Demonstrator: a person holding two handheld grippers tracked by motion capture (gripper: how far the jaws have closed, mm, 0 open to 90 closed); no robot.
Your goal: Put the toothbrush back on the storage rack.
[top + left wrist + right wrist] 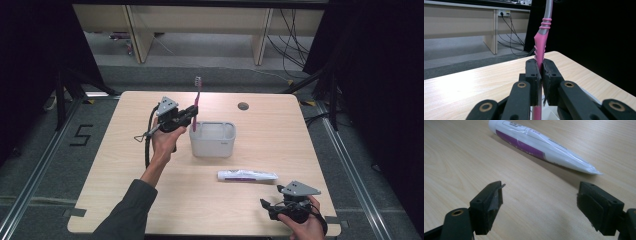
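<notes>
We judge the step in hand to be carrying the pink plastic toothbrush with the grey neck (196, 102) to the translucent white rectangular plastic tub (212, 139), which stands just above the middle of the high view on the pale wooden bench (125, 190). The left gripper (189, 116), a little left of centre there, has its fingers (533, 75) closed tight on the pink handle, so that in the left gripper view the brush rises upright from between them to the top edge of the frame. Its lower end appears to hang at or just inside the tub's left rim; we cannot tell whether it touches the tub. The next move, as we read it, calls for a short, steady lowering with the handle kept inside the rim, and only then a release, since an upright brush let go early could tip out over the wall. The right gripper (267, 206) rests at the lower right of the high view, its fingers (489, 202) spread wide and holding nothing, aimed at the white and purple toothpaste tube (541, 146) lying flat on the bench just below the tub.
</notes>
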